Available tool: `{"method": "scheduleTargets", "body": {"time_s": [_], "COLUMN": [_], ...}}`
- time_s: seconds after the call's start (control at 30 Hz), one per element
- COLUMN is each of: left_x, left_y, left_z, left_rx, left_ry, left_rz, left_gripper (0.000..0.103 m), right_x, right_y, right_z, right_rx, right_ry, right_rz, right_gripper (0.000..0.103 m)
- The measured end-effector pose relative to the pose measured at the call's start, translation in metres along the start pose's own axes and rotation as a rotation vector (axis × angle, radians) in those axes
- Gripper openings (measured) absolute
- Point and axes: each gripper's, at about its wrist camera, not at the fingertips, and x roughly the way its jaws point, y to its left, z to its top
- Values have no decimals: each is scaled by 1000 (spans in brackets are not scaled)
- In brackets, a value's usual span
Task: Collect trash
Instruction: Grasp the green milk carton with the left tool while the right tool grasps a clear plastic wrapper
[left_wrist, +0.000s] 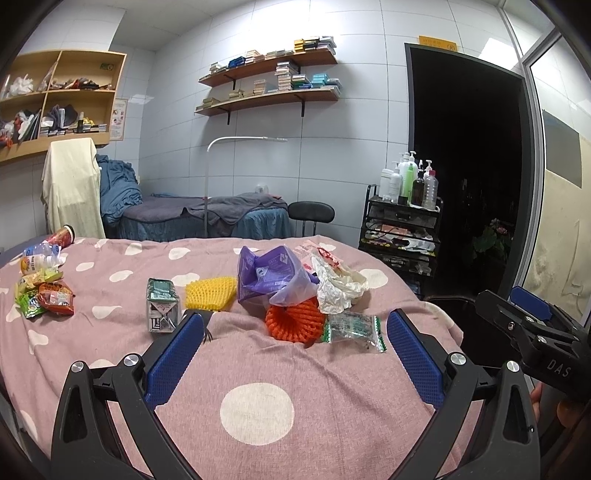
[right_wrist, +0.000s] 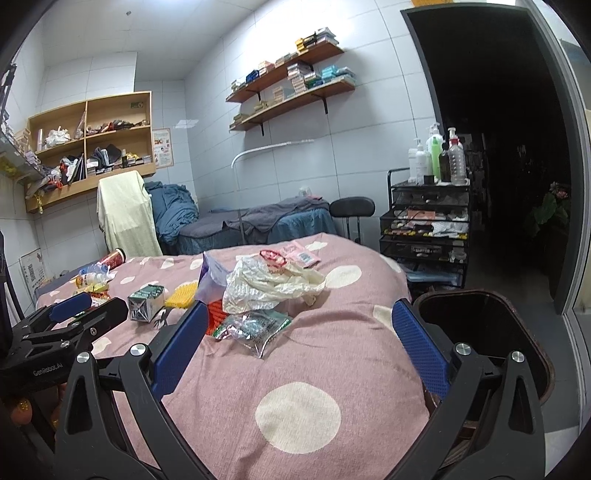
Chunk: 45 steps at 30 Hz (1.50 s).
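Observation:
Trash lies on a pink bed with white spots (left_wrist: 258, 369). An orange foam net (left_wrist: 293, 319), a clear green-edged wrapper (left_wrist: 352, 328), a purple bag (left_wrist: 273, 275), crumpled white plastic (left_wrist: 338, 282), a yellow foam net (left_wrist: 210, 293) and a small carton (left_wrist: 162, 310) sit ahead of my open, empty left gripper (left_wrist: 295, 343). My right gripper (right_wrist: 301, 332) is open and empty just short of the wrapper (right_wrist: 255, 326) and white plastic (right_wrist: 266, 282). A dark bin (right_wrist: 491, 332) stands by the bed's right side.
Snack wrappers (left_wrist: 44, 295), a plastic bottle (left_wrist: 40, 256) and a red cup (left_wrist: 62, 236) lie at the bed's far left. A black drawer cart with bottles (left_wrist: 402, 229), a stool (left_wrist: 312, 214) and a second bed (left_wrist: 207, 214) stand behind.

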Motion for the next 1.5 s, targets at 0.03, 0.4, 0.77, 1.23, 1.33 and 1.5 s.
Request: {"method": "scheduleTargets", "body": {"time_s": [0.03,0.4,0.77,1.23,1.33,1.5], "left_x": [1,36,73,133,148,158], "left_y": [0,29,91,139,148,160], "left_z": [0,-14,-8,15,15,13], "left_rx": [-2,-25,-111,-175,-167,-227], "left_ry": [8,216,326,400,420,440], "left_rz": [-3,4,89,206,235,224], "left_gripper": [98,98,98,97,93,64], "right_x": [4,63,135,173,175,171], "right_y": [2,18,38,64,58,50], "right_z": [-1,-5,-5,-8,-6,-3], "right_rx": [-1,-38,-133,-398,-361,-321], "right_ry": [23,316,530,568,569,555], "right_rz": [8,112,168,117,143,158], "right_gripper": [98,98,98,49,38,20]}}
